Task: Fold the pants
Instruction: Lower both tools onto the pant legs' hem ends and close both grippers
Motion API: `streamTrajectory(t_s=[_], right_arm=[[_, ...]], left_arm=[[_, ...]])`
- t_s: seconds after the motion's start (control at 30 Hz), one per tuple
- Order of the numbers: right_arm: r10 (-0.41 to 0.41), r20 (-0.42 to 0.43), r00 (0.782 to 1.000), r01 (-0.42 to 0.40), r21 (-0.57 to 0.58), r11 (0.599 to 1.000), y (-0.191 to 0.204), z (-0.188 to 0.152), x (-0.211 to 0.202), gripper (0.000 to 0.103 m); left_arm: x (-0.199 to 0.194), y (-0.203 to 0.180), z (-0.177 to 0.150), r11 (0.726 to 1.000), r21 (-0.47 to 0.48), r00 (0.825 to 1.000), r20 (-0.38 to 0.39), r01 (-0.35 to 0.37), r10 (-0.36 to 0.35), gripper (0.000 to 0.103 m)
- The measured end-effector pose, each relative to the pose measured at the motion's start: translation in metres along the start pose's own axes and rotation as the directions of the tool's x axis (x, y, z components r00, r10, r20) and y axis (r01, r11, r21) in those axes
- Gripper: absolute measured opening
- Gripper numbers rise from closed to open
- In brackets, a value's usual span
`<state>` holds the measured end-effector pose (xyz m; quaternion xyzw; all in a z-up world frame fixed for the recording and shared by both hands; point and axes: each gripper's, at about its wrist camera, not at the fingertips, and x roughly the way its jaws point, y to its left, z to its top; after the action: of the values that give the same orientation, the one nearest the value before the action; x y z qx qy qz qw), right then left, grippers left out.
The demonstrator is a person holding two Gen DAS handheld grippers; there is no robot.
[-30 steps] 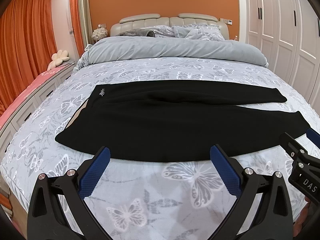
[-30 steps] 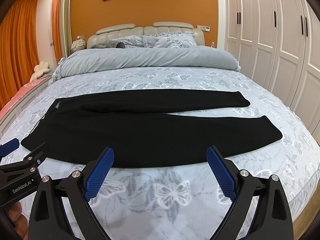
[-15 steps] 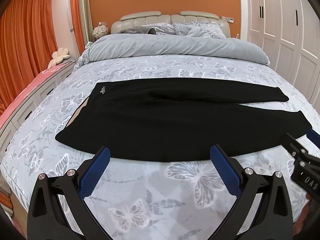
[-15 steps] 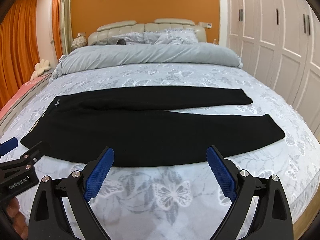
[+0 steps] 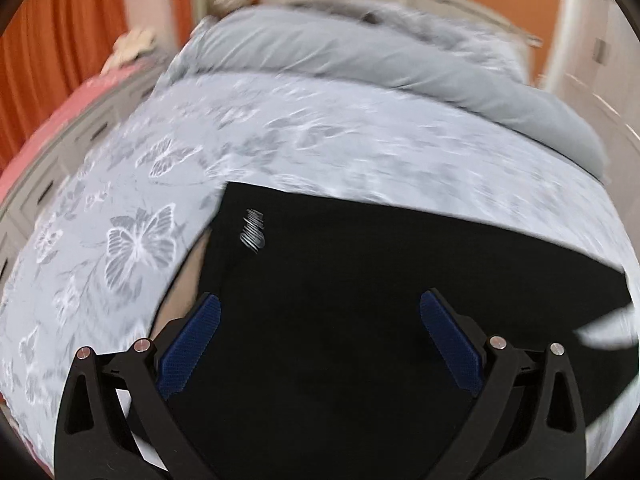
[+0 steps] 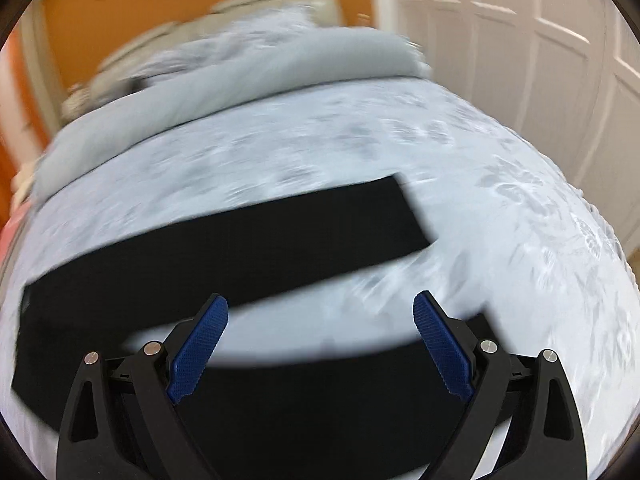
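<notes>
Black pants [image 5: 360, 280] lie flat across the butterfly-print bed cover [image 5: 132, 208], waistband at the left with a small white logo [image 5: 253, 232]. My left gripper [image 5: 320, 336] hovers open over the waist end, nothing between its blue pads [image 5: 192, 340]. In the right wrist view the two legs show apart: the far leg [image 6: 248, 240] ends in a square cuff, and the near leg [image 6: 320, 400] lies under my right gripper [image 6: 320, 332], which is open and empty. Both views are motion-blurred.
A folded grey duvet [image 5: 360, 60] and pillows lie at the head of the bed. White wardrobe doors [image 6: 540, 60] stand to the right, orange curtains [image 5: 60, 40] and a pink-topped drawer unit [image 5: 44, 132] to the left.
Both grippers have swung forward and down over the bed, the left toward the waistband, the right toward the leg ends. The pants now fill the lower part of each view. Both stay open.
</notes>
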<state>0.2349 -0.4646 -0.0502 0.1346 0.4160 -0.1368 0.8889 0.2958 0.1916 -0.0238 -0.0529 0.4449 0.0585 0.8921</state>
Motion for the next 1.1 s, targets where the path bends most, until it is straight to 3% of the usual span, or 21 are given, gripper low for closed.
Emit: streamTrajectory(t_s=[0.13, 0.3, 0.37, 0.47, 0.5, 0.53, 0.57, 0.6, 0.63, 0.7, 0.8, 0.93, 1.1], right_arm=[[-0.031, -0.063, 0.998, 0.035, 0.069, 0.997, -0.038, 0.047, 0.074, 0.092], [-0.078, -0.111, 0.991, 0.084, 0.047, 0.995, -0.049, 0.079, 0.136, 0.092], [-0.07, -0.131, 0.989, 0.078, 0.059, 0.995, -0.05, 0.084, 0.155, 0.092], [-0.059, -0.162, 0.985, 0.068, 0.045, 0.997, -0.042, 0.085, 0.176, 0.091], [-0.065, -0.164, 0.984, 0.071, 0.031, 0.997, -0.038, 0.085, 0.179, 0.083], [-0.07, -0.16, 0.985, 0.073, 0.013, 0.997, -0.034, 0.084, 0.181, 0.075], [-0.07, -0.14, 0.988, 0.069, -0.01, 0.998, -0.028, 0.082, 0.179, 0.056], [-0.053, -0.13, 0.99, 0.051, -0.011, 0.999, -0.026, 0.082, 0.176, 0.018], [0.018, -0.135, 0.991, -0.017, 0.012, 1.0, -0.024, 0.082, 0.173, 0.011], [0.019, -0.091, 0.996, -0.02, 0.0, 1.0, -0.018, 0.084, 0.155, 0.011], [0.043, -0.016, 0.999, -0.044, -0.021, 0.999, -0.014, 0.089, 0.114, 0.011], [0.124, 0.101, 0.987, -0.12, -0.044, 0.992, -0.016, 0.092, 0.039, 0.011], [0.196, 0.149, 0.969, -0.178, -0.13, 0.975, -0.024, 0.065, -0.045, 0.011]], left_arm=[[0.085, 0.034, 0.047, 0.993, -0.087, 0.994, -0.084, -0.076, 0.069, 0.098], [0.161, 0.048, 0.069, 0.988, -0.134, 0.981, -0.19, -0.07, 0.044, 0.098], [0.174, 0.047, 0.071, 0.987, -0.148, 0.98, -0.195, -0.07, 0.04, 0.098], [0.182, 0.038, 0.077, 0.989, -0.095, 0.983, -0.156, -0.111, 0.095, 0.098], [0.183, 0.036, 0.078, 0.988, -0.08, 0.981, -0.157, -0.131, 0.117, 0.088], [0.183, 0.034, 0.08, 0.983, -0.055, 0.975, -0.151, -0.173, 0.163, 0.065], [0.182, 0.033, 0.082, 0.978, -0.045, 0.97, -0.144, -0.204, 0.195, 0.055], [0.178, 0.039, 0.085, 0.985, -0.067, 0.978, -0.142, -0.161, 0.15, 0.037], [0.171, 0.044, 0.087, 0.989, -0.096, 0.986, -0.137, -0.113, 0.1, 0.005], [0.157, 0.049, 0.089, 0.987, -0.128, 0.989, -0.121, -0.099, 0.083, 0.004], [0.123, 0.048, 0.09, 0.992, -0.098, 0.996, -0.06, -0.079, 0.073, 0.004], [0.056, 0.055, 0.083, 0.993, -0.111, 0.999, 0.022, 0.031, -0.029, 0.003], [-0.029, 0.074, 0.049, 0.985, -0.103, 0.988, 0.088, 0.138, -0.129, 0.0]])
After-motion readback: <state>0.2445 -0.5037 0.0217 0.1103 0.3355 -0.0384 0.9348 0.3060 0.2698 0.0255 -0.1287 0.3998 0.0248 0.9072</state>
